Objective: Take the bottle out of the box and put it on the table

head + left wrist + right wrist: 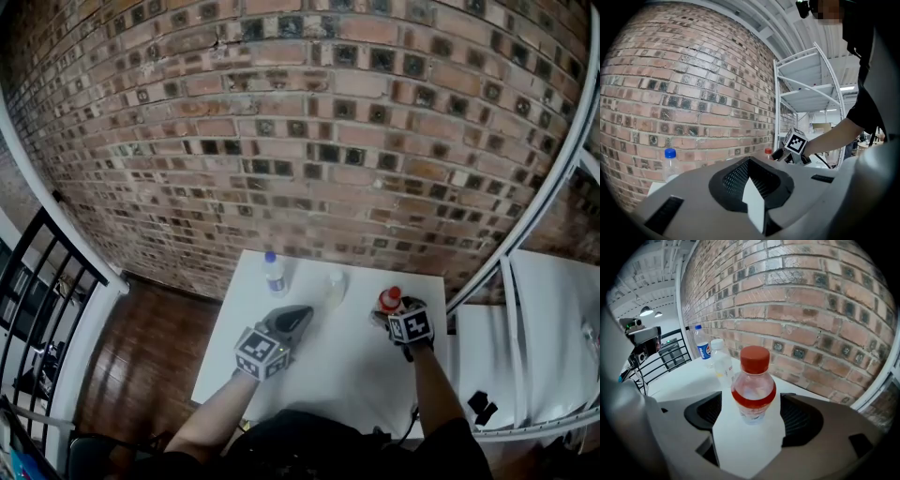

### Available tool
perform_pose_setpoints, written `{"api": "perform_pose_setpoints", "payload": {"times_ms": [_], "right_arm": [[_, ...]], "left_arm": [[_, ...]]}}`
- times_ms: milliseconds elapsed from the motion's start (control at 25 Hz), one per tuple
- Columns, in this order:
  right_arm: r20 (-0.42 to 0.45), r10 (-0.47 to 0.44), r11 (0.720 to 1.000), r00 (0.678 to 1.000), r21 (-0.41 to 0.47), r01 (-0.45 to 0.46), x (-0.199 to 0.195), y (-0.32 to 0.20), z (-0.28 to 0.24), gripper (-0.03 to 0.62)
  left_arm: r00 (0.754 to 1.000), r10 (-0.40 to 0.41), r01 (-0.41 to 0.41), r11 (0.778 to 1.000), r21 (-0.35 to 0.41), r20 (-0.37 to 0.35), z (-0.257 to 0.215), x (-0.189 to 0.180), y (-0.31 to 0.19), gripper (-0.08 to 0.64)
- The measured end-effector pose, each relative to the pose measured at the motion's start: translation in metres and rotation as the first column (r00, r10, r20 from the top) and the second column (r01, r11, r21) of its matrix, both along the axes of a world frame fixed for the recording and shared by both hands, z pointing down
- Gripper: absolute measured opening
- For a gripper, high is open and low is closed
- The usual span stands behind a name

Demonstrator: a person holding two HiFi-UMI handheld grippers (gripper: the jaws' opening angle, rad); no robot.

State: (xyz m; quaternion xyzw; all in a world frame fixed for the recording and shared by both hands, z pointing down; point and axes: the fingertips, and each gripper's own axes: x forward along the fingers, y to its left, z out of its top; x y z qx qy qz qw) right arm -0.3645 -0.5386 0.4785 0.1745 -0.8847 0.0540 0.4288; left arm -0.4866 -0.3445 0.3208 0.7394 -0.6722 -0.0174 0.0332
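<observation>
Three bottles are seen on the white counter (347, 366); no box is shown. The clear plastic bottle with the red cap (753, 390) stands upright between the jaws of the right tool (752, 414), which are spread wide and do not press it. This tool should be drawn straight back, so that nothing is tipped. The white-capped clear bottle (721, 364) and the blue-capped clear bottle (701, 345) are left apart, out of the way. The left tool (298, 317) is kept narrow and empty.
</observation>
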Motion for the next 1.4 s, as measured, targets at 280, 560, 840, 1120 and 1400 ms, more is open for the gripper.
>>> {"api": "perform_pose_setpoints", "payload": {"times_ms": [280, 560, 840, 1120, 1400], "right_arm": [[0.143, 0.077, 0.990, 0.987, 0.105, -0.092, 0.026, 0.031, -0.059, 0.365], [0.306, 0.162, 0.949, 0.938, 0.212, -0.233, 0.070, 0.080, -0.111, 0.085], [0.574, 0.216, 0.875, 0.790, 0.245, -0.417, 0.116, 0.155, -0.166, 0.000], [0.590, 0.259, 0.861, 0.765, 0.218, -0.460, 0.133, 0.233, -0.172, 0.000], [0.690, 0.244, 0.881, 0.681, 0.136, -0.454, 0.139, 0.283, -0.193, 0.000]], "left_arm": [[0.999, 0.037, -0.038, 0.999, 0.033, 0.036, -0.020, 0.004, 0.028, 0.002], [0.996, 0.074, -0.078, 0.993, 0.084, 0.048, -0.039, 0.019, 0.075, 0.002], [0.996, 0.082, -0.085, 0.986, 0.141, 0.029, -0.044, 0.024, 0.145, 0.002], [0.996, 0.083, -0.081, 0.987, 0.136, -0.009, -0.033, 0.026, 0.216, 0.002], [0.999, 0.030, -0.032, 0.989, 0.144, 0.015, -0.042, 0.023, 0.273, 0.002]]}}
